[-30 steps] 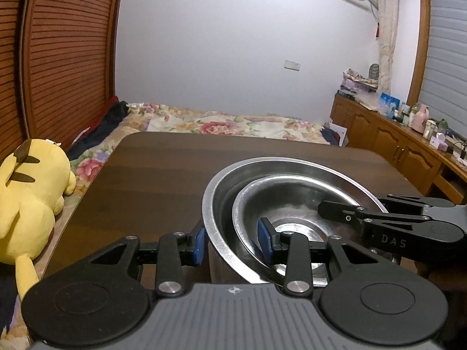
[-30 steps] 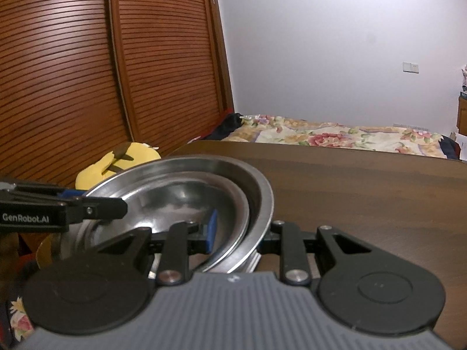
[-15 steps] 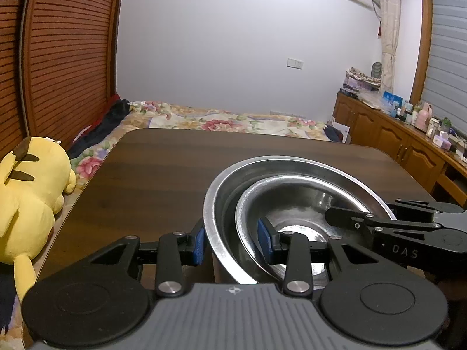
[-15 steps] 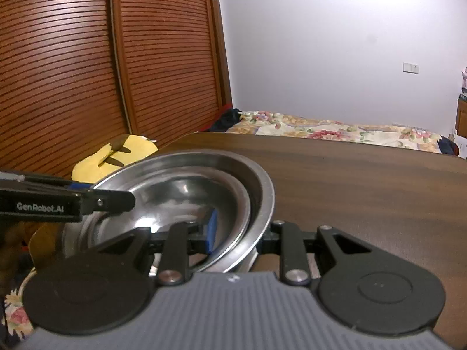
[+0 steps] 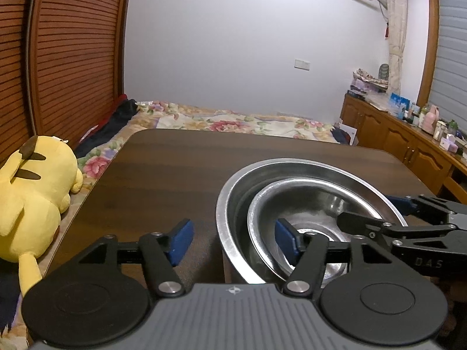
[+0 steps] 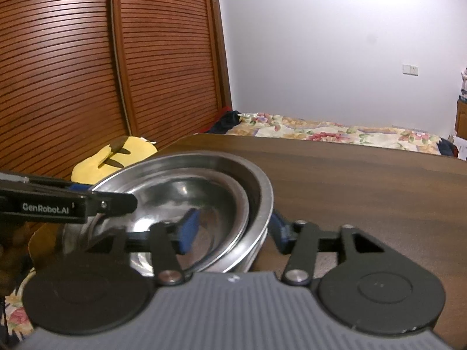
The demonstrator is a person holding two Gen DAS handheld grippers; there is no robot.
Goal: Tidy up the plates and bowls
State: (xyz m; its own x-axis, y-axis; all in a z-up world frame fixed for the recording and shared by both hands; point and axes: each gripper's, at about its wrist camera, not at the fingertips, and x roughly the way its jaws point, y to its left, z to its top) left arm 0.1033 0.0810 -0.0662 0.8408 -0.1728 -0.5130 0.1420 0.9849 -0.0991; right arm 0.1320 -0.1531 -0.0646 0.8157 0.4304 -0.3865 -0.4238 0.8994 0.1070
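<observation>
A small steel bowl [image 5: 306, 204] sits nested inside a large steel bowl [image 5: 230, 198] on the dark wooden table [image 5: 175, 163]. My left gripper [image 5: 233, 239] is open, its blue pads apart and straddling the near-left rims without touching. The stack also shows in the right wrist view, the small bowl [image 6: 163, 192] inside the large one [image 6: 262, 186]. My right gripper [image 6: 233, 227] is open, its pads standing apart on either side of the right rims.
A yellow plush toy [image 5: 32, 192] lies off the table's left edge. A bed with a floral cover [image 5: 233, 119] stands beyond the table's far edge. Wooden cabinets with clutter [image 5: 408, 134] line the right wall, a slatted wardrobe [image 6: 87, 73] the left.
Both grippers were shut on the bowl rims; now both have opened and let go. The bowls stay nested on the table.
</observation>
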